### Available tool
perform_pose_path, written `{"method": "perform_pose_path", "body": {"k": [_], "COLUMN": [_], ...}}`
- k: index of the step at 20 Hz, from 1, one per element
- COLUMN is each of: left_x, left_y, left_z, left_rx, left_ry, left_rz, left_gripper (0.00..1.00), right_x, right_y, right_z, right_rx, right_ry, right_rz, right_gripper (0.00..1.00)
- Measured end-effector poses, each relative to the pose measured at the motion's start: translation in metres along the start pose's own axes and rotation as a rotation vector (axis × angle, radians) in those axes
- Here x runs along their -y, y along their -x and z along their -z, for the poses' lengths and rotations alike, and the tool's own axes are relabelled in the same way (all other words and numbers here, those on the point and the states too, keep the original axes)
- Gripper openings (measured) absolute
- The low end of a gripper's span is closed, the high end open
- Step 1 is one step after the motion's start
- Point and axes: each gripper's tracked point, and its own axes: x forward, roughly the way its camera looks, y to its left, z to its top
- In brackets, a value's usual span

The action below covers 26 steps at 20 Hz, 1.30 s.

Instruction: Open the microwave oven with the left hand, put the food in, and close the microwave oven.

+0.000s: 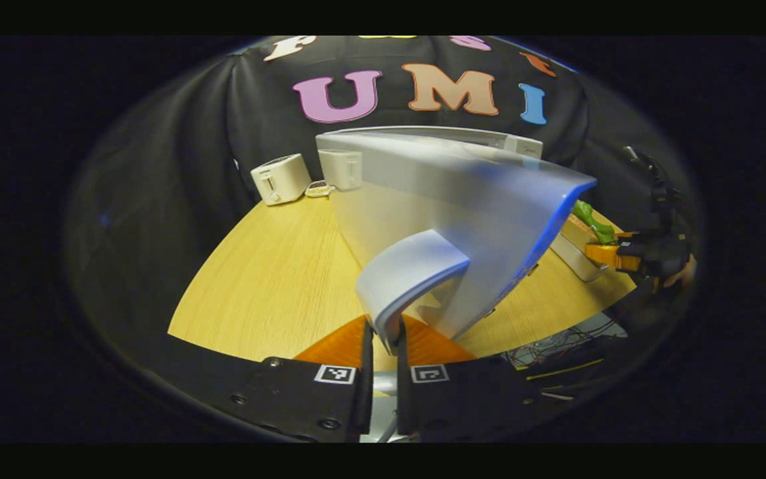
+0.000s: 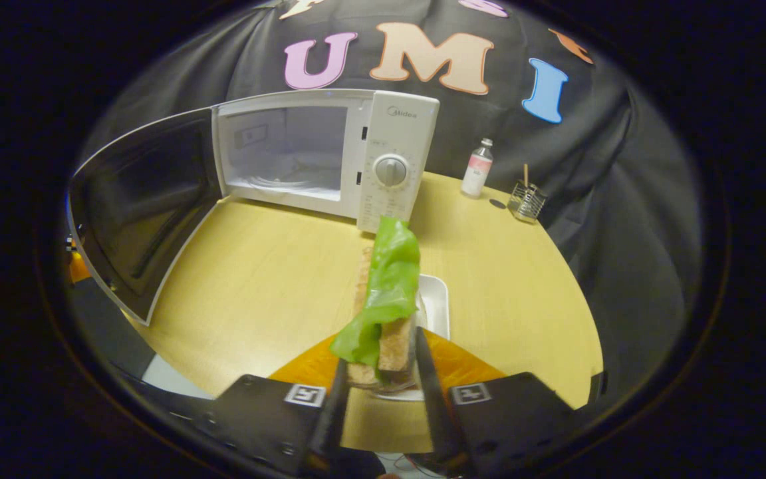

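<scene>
Between the fingers of your left gripper (image 1: 383, 346), in the left gripper view, you are pinching the curved handle (image 1: 409, 276) of the microwave door (image 1: 463, 199); both fingers are pressing on its lower end with only a narrow gap between them. The door is standing swung open, its outer face turned toward that camera. Beyond it, on the wooden table (image 1: 270, 279), a white toaster (image 1: 280, 178) is sitting near the far edge with a small pale object (image 1: 319, 189) just beside it. Off to the right of the door, your right gripper (image 1: 622, 255) is showing with the sandwich (image 1: 594, 225) in it.

In the right gripper view, your right gripper (image 2: 380, 376) is gripping the sandwich (image 2: 386, 299), bread with a green lettuce leaf hanging over it, both fingers pressing on its sides. It is hanging above a white tray (image 2: 437, 303) on the table (image 2: 256, 279). The microwave (image 2: 330, 153) is standing at the back of the table, cavity open, the door (image 2: 137, 206) swung out to the left. Right of the microwave, well apart from it, a small bottle (image 2: 477, 168) and a wire holder (image 2: 528, 198) are standing near each other.
</scene>
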Motion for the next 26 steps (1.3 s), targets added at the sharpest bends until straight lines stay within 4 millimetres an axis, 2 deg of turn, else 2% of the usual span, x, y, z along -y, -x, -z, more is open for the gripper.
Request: {"method": "perform_pose_path", "body": {"k": [2,4,5,6,7,8,9,10,11,14,15,17,20,21,22,23,24,25,26], "left_x": [-0.007,-0.007,-0.006,-0.005,-0.003,-0.003,-0.003,-0.003,-0.003,-0.008,-0.006,-0.003,-0.008,-0.014,-0.017,-0.022,-0.028,-0.033,-0.034], "left_y": [0.001,-0.002,-0.005,-0.006,-0.008,-0.008,-0.008,-0.007,-0.007,0.000,0.003,0.011,0.024,0.028,0.031,0.036,0.040,0.045,0.050], "left_z": [-0.001,-0.002,-0.003,-0.002,-0.003,-0.003,-0.003,-0.004,-0.005,-0.002,0.000,0.005,-0.007,-0.012,-0.016,-0.023,-0.030,-0.037,-0.042], "left_rx": [0.006,0.006,0.001,0.004,0.006,0.007,0.012,0.016,0.024,0.027,0.027,0.017,0.068,0.084,0.099,0.121,0.141,0.169,0.189], "left_ry": [-0.001,0.011,0.018,0.020,0.013,0.005,-0.002,-0.009,-0.014,-0.014,-0.012,-0.007,0.013,0.019,0.029,0.036,0.043,0.050,0.057], "left_rz": [-0.014,-0.009,-0.006,0.003,0.008,0.013,0.021,0.031,0.040,0.038,0.049,0.068,0.063,0.047,0.035,0.014,-0.009,-0.019,-0.016], "left_gripper": [0.17,0.56,0.76,0.82,0.89,0.89,0.89,0.89,0.89,0.94,0.95,0.96,0.98,0.98,0.98,1.00,1.00,1.00,1.00], "right_x": [0.005,0.006,0.006,0.008,0.006,0.006,0.007,0.008,0.008,0.005,0.002,-0.005,-0.023,-0.032,-0.042,-0.052,-0.063,-0.075,-0.086], "right_y": [-0.001,0.000,0.002,0.002,0.007,0.011,0.015,0.019,0.022,0.029,0.030,0.030,0.029,0.026,0.023,0.018,0.012,0.006,-0.001], "right_z": [-0.003,-0.002,-0.005,-0.011,-0.015,-0.020,-0.024,-0.031,-0.037,-0.053,-0.058,-0.069,-0.090,-0.097,-0.104,-0.110,-0.115,-0.122,-0.128], "right_rx": [0.000,-0.012,-0.013,0.001,0.014,0.023,0.036,0.050,0.060,0.083,0.088,0.096,0.106,0.110,0.108,0.102,0.092,0.085,0.073], "right_ry": [-0.011,-0.025,-0.020,-0.019,-0.018,-0.015,-0.013,-0.013,-0.015,-0.022,-0.028,-0.049,-0.093,-0.112,-0.135,-0.161,-0.194,-0.230,-0.264], "right_rz": [0.019,0.018,0.018,0.025,0.020,0.019,0.020,0.020,0.019,0.010,0.004,-0.012,-0.059,-0.082,-0.109,-0.133,-0.158,-0.185,-0.208], "right_gripper": [0.38,0.38,0.32,0.38,0.31,0.31,0.26,0.26,0.31,0.31,0.26,0.26,0.26,0.31,0.31,0.26,0.31,0.26,0.26]}}
